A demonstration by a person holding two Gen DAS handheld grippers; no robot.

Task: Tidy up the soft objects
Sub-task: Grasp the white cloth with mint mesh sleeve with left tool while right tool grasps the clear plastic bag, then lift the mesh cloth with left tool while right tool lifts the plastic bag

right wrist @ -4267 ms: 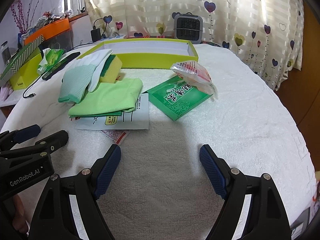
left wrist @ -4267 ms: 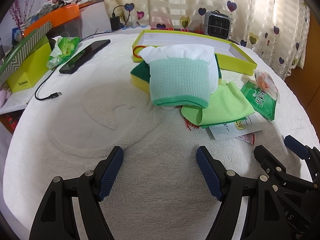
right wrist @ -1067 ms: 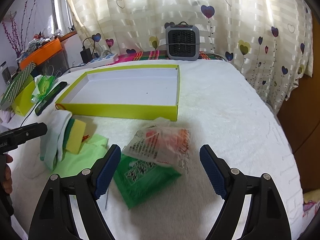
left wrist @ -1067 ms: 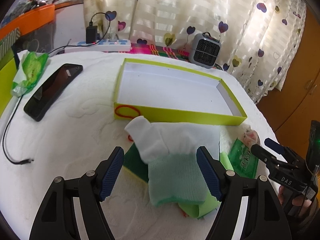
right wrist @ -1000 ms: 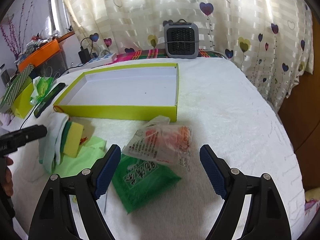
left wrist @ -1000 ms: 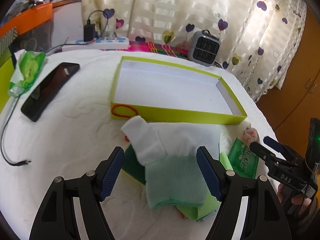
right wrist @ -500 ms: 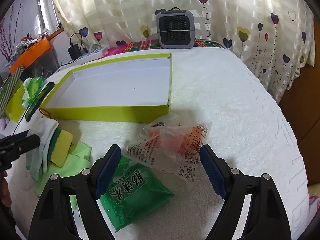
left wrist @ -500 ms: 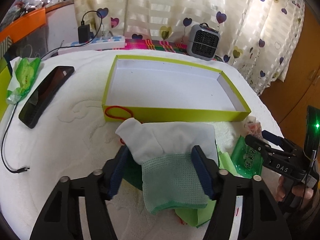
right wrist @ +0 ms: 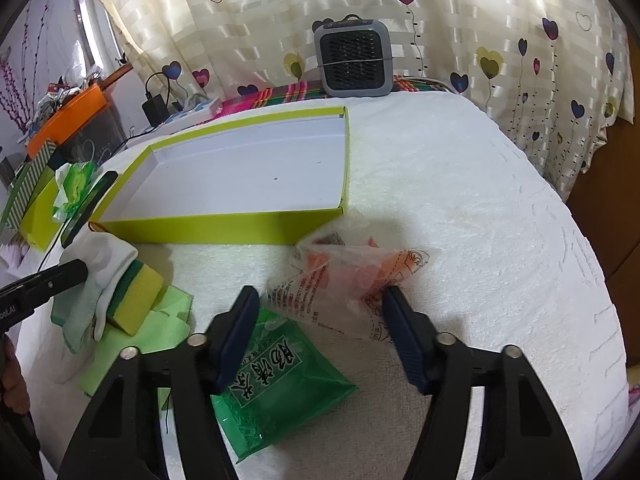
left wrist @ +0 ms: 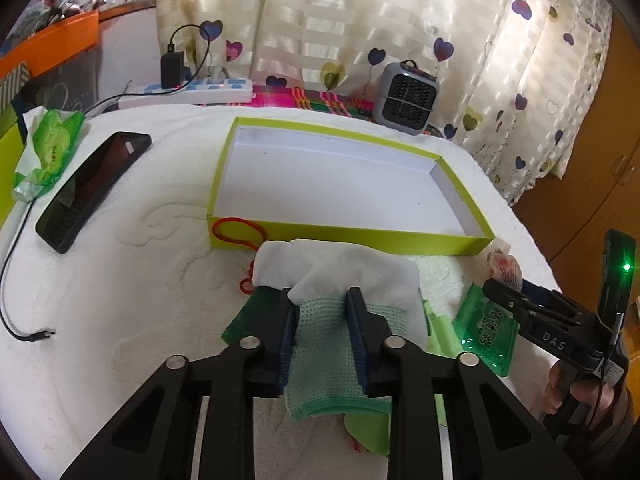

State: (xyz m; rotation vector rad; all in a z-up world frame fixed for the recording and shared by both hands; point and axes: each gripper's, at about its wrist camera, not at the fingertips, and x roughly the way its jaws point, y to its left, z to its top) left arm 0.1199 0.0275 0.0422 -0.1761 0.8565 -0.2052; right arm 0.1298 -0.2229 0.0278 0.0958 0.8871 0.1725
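My left gripper [left wrist: 320,300] is shut on a white and mint-green cloth [left wrist: 340,272] that lies over a yellow-green sponge [right wrist: 136,292] and a light green cloth [right wrist: 160,328]. The open yellow-green box [left wrist: 348,236] with a white floor stands just beyond it. My right gripper [right wrist: 320,308] is open around a clear plastic bag with orange contents [right wrist: 352,280], its fingers [right wrist: 400,340] on either side. A green packet [right wrist: 276,384] lies under the left finger. The right gripper also shows in the left wrist view [left wrist: 520,300].
A grey fan heater [right wrist: 352,56] stands behind the box. A black phone [left wrist: 92,188], a cable [left wrist: 16,320], a green tissue pack [left wrist: 48,148] and a power strip [left wrist: 192,92] lie at the left. The white towel-covered table [right wrist: 480,220] drops off at the right.
My left gripper has closed on the white and green cloth. My right gripper has moved forward over the clear bag and its jaws have narrowed around it.
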